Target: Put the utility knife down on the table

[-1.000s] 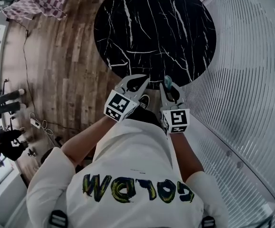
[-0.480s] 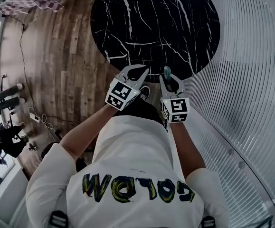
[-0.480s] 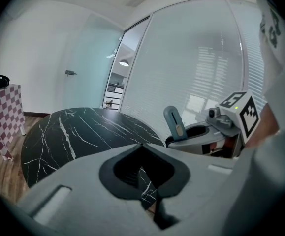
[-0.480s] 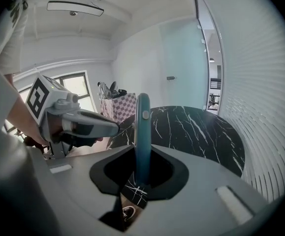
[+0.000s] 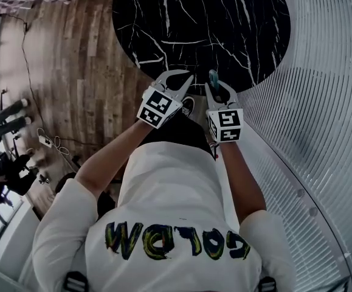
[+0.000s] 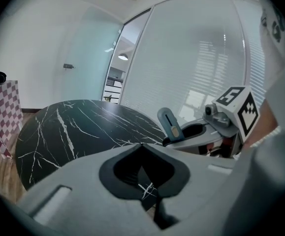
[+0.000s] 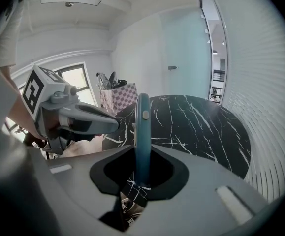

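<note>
Seen from the wearer's head, the camera looks steeply down past a white shirt (image 5: 176, 193) to the round black table (image 5: 224, 29) in the upper frame. The left gripper (image 6: 143, 144) carries its camera close behind the jaws, facing across the tabletop toward a glass wall (image 6: 196, 58). The right gripper (image 7: 141, 150) carries its own the same way, facing a checked cloth (image 7: 118, 95). Each gripper view catches the other gripper at one side, and all three share the table.

I had both arms forward, left gripper (image 5: 185, 79) closed and empty, right gripper (image 5: 216, 89) clamping the utility knife (image 5: 213, 76).
</note>
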`<state>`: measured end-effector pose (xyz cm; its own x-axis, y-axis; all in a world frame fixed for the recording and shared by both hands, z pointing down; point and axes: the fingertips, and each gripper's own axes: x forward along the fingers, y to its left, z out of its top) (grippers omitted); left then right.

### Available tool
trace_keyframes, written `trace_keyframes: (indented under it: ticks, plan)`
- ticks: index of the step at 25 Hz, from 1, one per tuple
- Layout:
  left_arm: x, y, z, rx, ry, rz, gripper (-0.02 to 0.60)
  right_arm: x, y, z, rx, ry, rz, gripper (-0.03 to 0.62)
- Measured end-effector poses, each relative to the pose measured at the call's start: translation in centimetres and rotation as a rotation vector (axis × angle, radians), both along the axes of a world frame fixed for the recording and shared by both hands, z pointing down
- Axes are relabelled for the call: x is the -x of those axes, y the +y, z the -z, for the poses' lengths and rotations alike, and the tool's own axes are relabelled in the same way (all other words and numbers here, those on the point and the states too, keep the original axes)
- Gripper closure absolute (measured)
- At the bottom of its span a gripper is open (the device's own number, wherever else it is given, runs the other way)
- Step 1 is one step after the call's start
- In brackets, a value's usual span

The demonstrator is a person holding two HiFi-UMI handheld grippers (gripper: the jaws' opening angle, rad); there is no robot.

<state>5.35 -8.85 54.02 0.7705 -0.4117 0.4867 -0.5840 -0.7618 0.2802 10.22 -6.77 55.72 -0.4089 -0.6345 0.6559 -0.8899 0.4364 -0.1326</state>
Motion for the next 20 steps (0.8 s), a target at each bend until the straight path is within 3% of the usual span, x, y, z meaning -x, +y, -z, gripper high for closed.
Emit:
trace_keyframes:
  ticks: [20]
  plan:
    - [0.7, -0.6, -6.5, 0.102, -0.057, -0.039, 0.58, 0.0, -0.1, -6.8, 0.154, 0.071, 0.063, 0.534]
